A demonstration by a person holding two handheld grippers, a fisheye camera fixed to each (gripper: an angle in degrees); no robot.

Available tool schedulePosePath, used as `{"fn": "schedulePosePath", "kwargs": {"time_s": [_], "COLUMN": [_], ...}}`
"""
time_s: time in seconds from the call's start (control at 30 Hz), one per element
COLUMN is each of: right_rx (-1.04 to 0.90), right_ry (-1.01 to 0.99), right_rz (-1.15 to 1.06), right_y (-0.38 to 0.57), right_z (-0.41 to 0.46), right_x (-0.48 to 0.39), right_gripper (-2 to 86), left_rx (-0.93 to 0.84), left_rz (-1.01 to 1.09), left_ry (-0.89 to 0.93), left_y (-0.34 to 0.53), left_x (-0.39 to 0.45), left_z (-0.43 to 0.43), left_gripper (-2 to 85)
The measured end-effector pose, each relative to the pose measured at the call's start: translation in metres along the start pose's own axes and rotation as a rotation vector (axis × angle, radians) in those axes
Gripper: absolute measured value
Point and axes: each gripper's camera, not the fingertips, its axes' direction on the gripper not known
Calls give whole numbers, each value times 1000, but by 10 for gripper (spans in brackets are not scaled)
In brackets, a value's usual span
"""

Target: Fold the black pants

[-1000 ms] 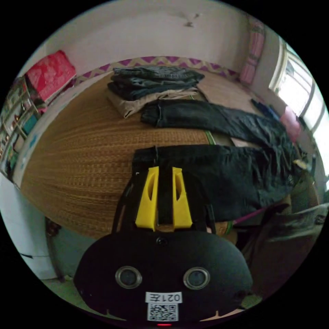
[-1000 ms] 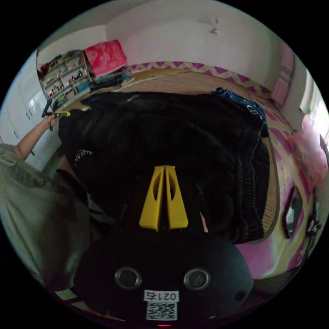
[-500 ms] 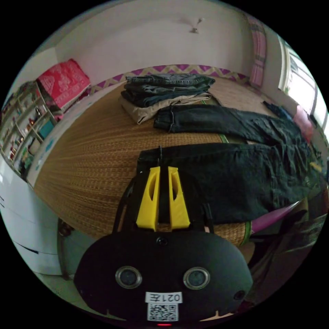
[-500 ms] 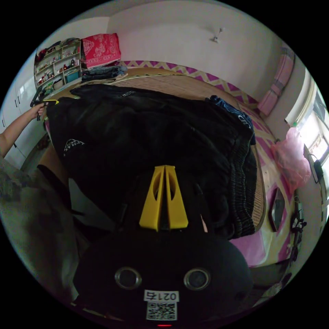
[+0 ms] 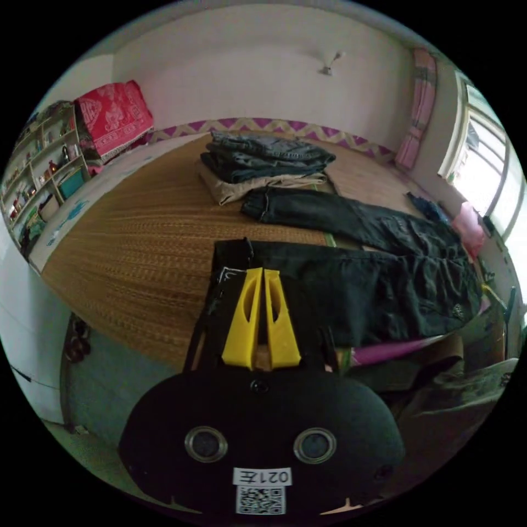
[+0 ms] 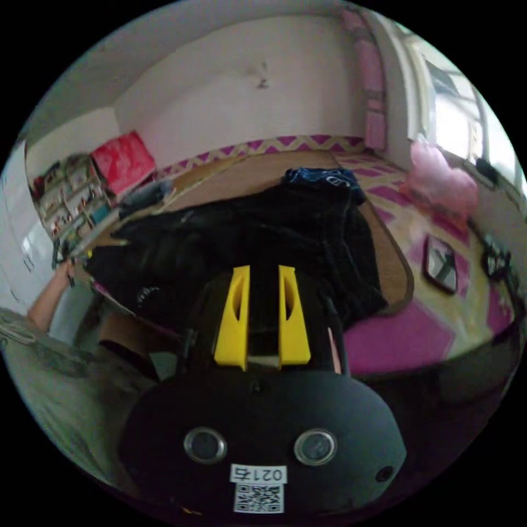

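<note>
The black pants [image 5: 357, 291] lie unfolded lengthwise across the frame's centre on a woven bed mat [image 5: 137, 241], the left gripper [image 5: 262, 274] pinching their waistband, the right gripper [image 6: 262, 272] with jaws apart above them, folding not yet begun.

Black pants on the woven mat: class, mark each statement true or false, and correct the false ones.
1. The left claw has its jaws nearly closed at one end of the black pants. True.
2. The right claw is fully shut. False: its jaws stand apart.
3. A folded stack of clothes lies beyond a second dark pair. True.
4. The mat is blue. False: it is brown.
</note>
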Motion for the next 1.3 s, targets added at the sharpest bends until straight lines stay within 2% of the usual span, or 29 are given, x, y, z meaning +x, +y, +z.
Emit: {"fn": "schedulePosePath", "kwargs": {"time_s": [0.17,0.37,0.5,0.57,0.63,0.7,0.87,1.0,1.3], "right_rx": [56,58,66,91,92,87,84,81,67], "right_ry": [-40,-89,-112,-165,-177,-172,-212,-217,-230], "right_rz": [318,521,624,683,686,677,690,694,705], "right_y": [57,88,90,92,90,88,88,88,78], "right_z": [-40,-34,-22,-17,-14,-13,-8,-6,6], "right_x": [55,94,122,138,143,146,160,169,183], "right_gripper": [89,100,100,92,93,98,101,93,90], "left_rx": [57,163,123,103,120,131,115,143,105], "left_rz": [-108,-383,-520,-573,-618,-662,-774,-786,-854], "left_ry": [121,310,328,285,272,291,355,373,414], "left_y": [53,97,97,96,98,98,98,89,47], "left_x": [-16,-60,-76,-85,-93,-104,-136,-150,-172], "left_z": [-36,-43,-36,-31,-27,-21,2,14,52], "left_gripper": [93,132,127,63,29,41,129,147,118]}}
